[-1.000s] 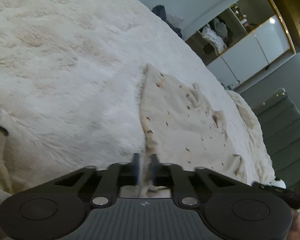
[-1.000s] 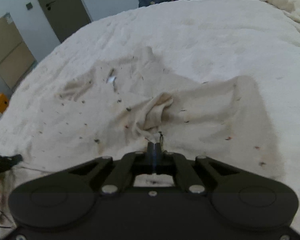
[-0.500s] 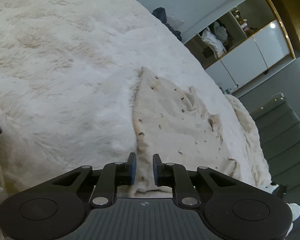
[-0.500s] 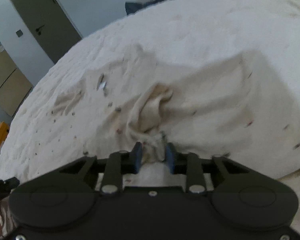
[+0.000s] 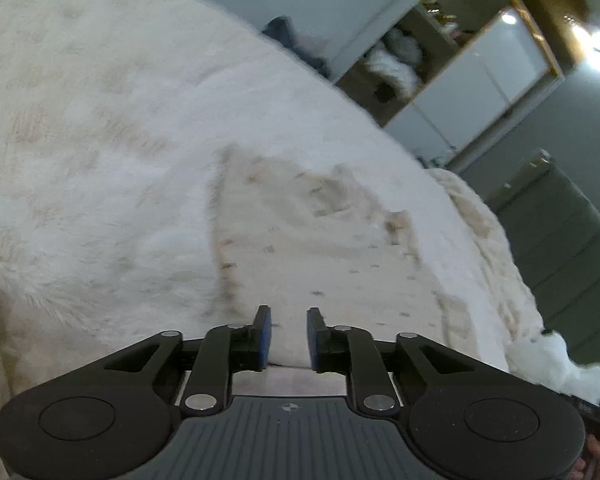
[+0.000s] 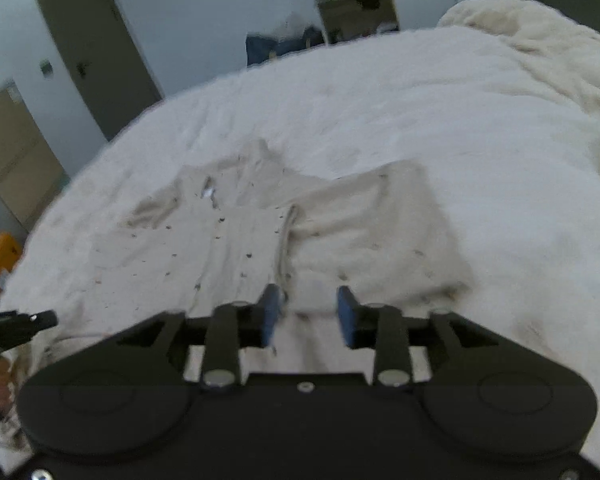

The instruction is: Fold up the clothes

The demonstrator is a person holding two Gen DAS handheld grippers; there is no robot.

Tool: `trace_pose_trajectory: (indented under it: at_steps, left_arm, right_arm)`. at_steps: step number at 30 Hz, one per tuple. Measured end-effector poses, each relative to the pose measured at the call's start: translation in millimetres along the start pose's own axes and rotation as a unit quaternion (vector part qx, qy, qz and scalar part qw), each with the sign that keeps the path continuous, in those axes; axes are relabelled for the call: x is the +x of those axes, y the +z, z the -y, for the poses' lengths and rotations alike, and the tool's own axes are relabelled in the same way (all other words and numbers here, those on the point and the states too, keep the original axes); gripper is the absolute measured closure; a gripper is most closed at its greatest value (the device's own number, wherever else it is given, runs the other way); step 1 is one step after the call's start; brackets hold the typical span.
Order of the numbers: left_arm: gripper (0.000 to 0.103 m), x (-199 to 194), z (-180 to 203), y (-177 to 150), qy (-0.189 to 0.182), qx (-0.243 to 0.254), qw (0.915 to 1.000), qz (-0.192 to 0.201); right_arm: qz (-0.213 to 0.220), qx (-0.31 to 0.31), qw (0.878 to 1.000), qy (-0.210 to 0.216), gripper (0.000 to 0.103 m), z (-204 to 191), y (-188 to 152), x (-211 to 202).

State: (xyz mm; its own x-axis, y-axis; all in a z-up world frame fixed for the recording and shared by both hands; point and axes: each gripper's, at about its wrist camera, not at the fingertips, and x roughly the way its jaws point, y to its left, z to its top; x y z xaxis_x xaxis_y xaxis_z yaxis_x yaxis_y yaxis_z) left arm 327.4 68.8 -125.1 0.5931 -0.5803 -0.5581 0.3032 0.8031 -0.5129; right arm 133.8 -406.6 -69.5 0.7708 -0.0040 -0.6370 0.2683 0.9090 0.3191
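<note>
Right wrist view | right gripper (image 6: pixel 308 312) now parted, empty, after pinching shirt (image 6: pixel 260 232) | left gripper (image 5: pixel 287 334) likewise released | one side lies folded over; fold stage set down.

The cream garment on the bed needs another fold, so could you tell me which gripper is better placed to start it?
Probably the right gripper: open, it sits just in front of the folded flap on the garment. The left gripper, also open, faces only flat cloth.
</note>
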Motion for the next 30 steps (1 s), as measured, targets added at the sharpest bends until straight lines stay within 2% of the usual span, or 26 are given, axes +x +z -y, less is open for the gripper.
trace_pose_trajectory:
  at_steps: [1,3,4,5,7,8,10,11,12,14,17,18,19,20,21,22,24,25,27,29,30]
  left_arm:
    - [0.052,-15.3,17.3,-3.5,0.004,0.035,0.9993,0.009]
    - [0.045,-42.1,51.4,-19.8,0.014,0.102,0.9946,0.004]
    - [0.041,-55.1,72.2,-35.1,0.021,0.146,0.989,-0.01]
    - [0.039,-65.9,91.8,-51.9,0.024,0.186,0.982,-0.027]
    - [0.038,-77.6,125.2,-92.1,0.014,0.243,0.9669,-0.077]
    - [0.038,-81.5,139.1,-111.5,0.003,0.259,0.9604,-0.103]
    - [0.038,-79.6,152.1,-146.0,-0.05,0.229,0.9595,-0.157]
    - [0.038,-75.3,154.4,-159.1,-0.069,0.204,0.961,-0.173]
    - [0.038,-70.3,157.0,-168.7,-0.066,0.186,0.9644,-0.176]
    - [0.038,-59.8,163.0,-187.5,-0.057,0.153,0.9703,-0.178]
    - [0.041,-42.8,178.6,-204.3,-0.014,0.146,0.9785,-0.145]
    - [0.051,-35.2,183.6,-207.8,-0.008,0.138,0.9808,-0.138]
    - [0.068,-28.8,187.5,-210.4,-0.001,0.129,0.9827,-0.133]
    - [0.079,-26.1,191.5,-212.4,0.007,0.126,0.983,-0.134]
    - [0.102,-29.2,198.9,-213.9,0.006,0.137,0.9819,-0.13]
    - [0.103,-32.3,206.2,-215.5,0.004,0.149,0.9807,-0.127]
    - [0.103,-38.4,221.0,-218.6,0.002,0.172,0.9778,-0.12]
    - [0.103,-41.5,228.3,-220.1,0.0,0.183,0.9761,-0.117]
    - [0.102,-47.7,243.0,-223.2,-0.003,0.206,0.9724,-0.11]
    - [0.094,-53.9,257.8,-226.3,-0.006,0.228,0.9681,-0.103]
    - [0.083,-55.3,263.5,-228.2,-0.012,0.236,0.9662,-0.104]
  right_arm:
    - [0.002,-0.004,1.0,-0.004,0.048,5.2,-6.6,-10.4]
    - [-0.007,-0.054,0.998,-0.03,0.044,24.5,-38.5,-49.1]
    - [-0.008,-0.062,0.997,-0.034,0.041,26.7,-42.6,-53.7]
    - [-0.01,-0.085,0.995,-0.049,0.041,35.9,-60.3,-68.6]
    - [-0.016,-0.094,0.994,-0.055,0.041,50.4,-84.7,-84.5]
    - [-0.019,-0.077,0.996,-0.045,0.041,56.5,-94.2,-88.0]
    - [-0.026,-0.042,0.998,-0.024,0.043,68.7,-113.1,-94.7]
    - [-0.031,-0.012,0.999,0.009,0.043,71.6,-125.3,-95.5]
    - [-0.036,-0.008,0.998,0.047,0.043,67.0,-135.1,-94.9]
    - [-0.031,-0.036,0.995,0.085,0.043,46.5,-147.9,-92.9]
    - [-0.02,-0.079,0.989,0.124,0.043,9.3,-162.7,-82.4]
    - [-0.017,-0.086,0.987,0.138,0.043,-4.5,-167.4,-75.5]
    - [-0.017,-0.086,0.986,0.142,0.045,-9.3,-169.1,-72.3]
    - [-0.012,-0.089,0.985,0.149,0.048,-24.2,-172.0,-61.2]
    - [-0.004,-0.1,0.984,0.147,0.055,-38.8,-174.8,-50.6]
    - [0.0,-0.122,0.983,0.139,0.065,-53.1,-178.9,-40.9]
    - [0.002,-0.171,0.977,0.129,0.072,-75.0,-189.3,-28.2]
    - [0.0,-0.183,0.975,0.127,0.074,-80.0,-192.6,-26.3]
    - [-0.021,-0.232,0.962,0.142,0.074,-96.0,-210.6,-18.8]
    - [-0.042,-0.26,0.952,0.156,0.073,-99.3,-226.1,-21.4]
    - [-0.052,-0.26,0.949,0.17,0.072,-96.8,-227.1,-23.2]
